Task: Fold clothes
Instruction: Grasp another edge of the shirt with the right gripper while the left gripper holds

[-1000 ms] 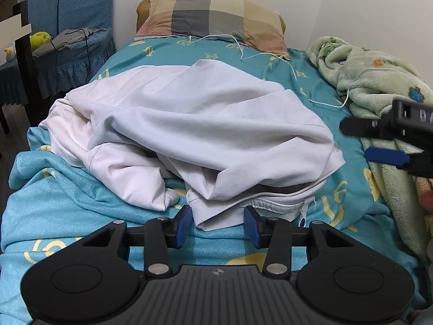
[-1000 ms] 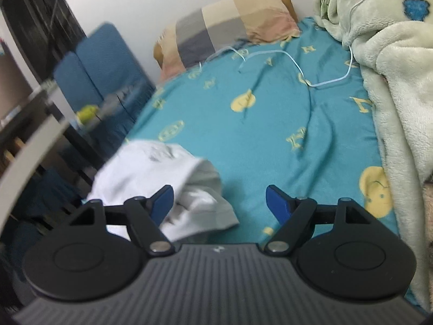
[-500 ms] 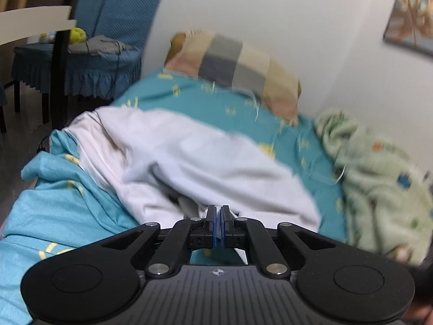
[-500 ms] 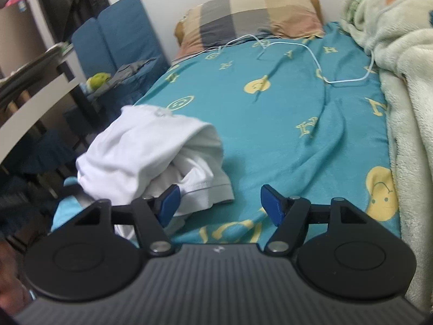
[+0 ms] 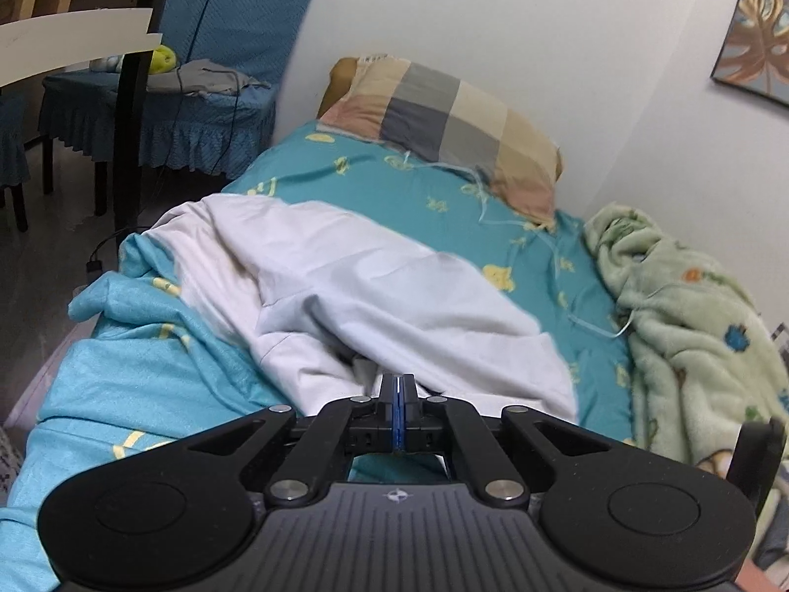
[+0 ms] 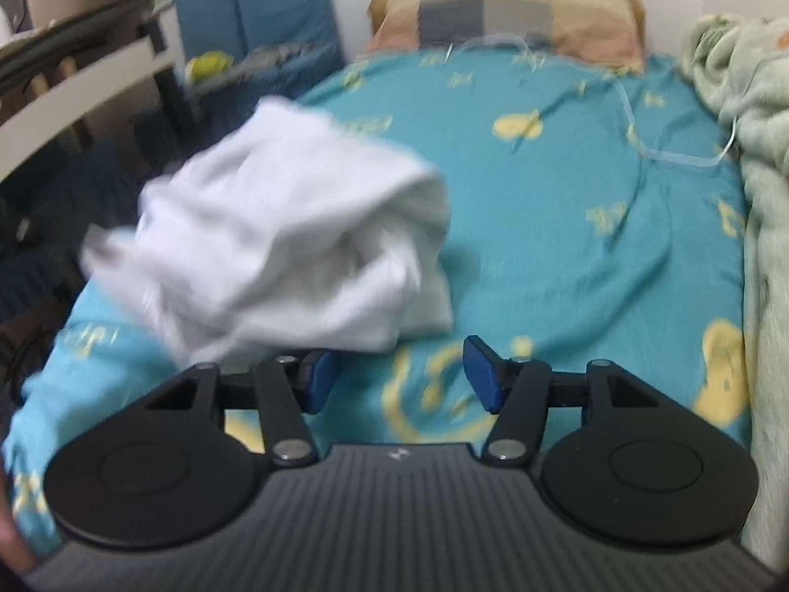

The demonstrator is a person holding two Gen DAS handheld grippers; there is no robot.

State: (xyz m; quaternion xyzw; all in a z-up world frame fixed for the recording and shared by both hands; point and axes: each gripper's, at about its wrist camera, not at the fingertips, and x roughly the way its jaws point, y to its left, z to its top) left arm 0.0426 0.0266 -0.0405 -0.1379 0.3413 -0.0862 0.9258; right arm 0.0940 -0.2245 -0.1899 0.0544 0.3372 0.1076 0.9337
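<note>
The bed [image 5: 444,197] has a blue sheet with yellow shapes. A green blanket [image 5: 690,306] lies along its right side, and a checked pillow [image 5: 444,118] sits at the far end. The white cloth [image 5: 375,286] is bunched on the left of the bed. The left gripper [image 5: 398,394] has its jaws together, pinching the cloth's near edge. The right gripper [image 6: 397,375] jaws are closing with nothing between them, just beside the cloth.

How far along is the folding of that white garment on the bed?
Barely begun. The white garment lies crumpled on the bed, with no neat fold showing. In hand: the left tool is shut on its near edge, while the right tool is closing with only sheet between its pads. Spreading and folding remain.
</note>
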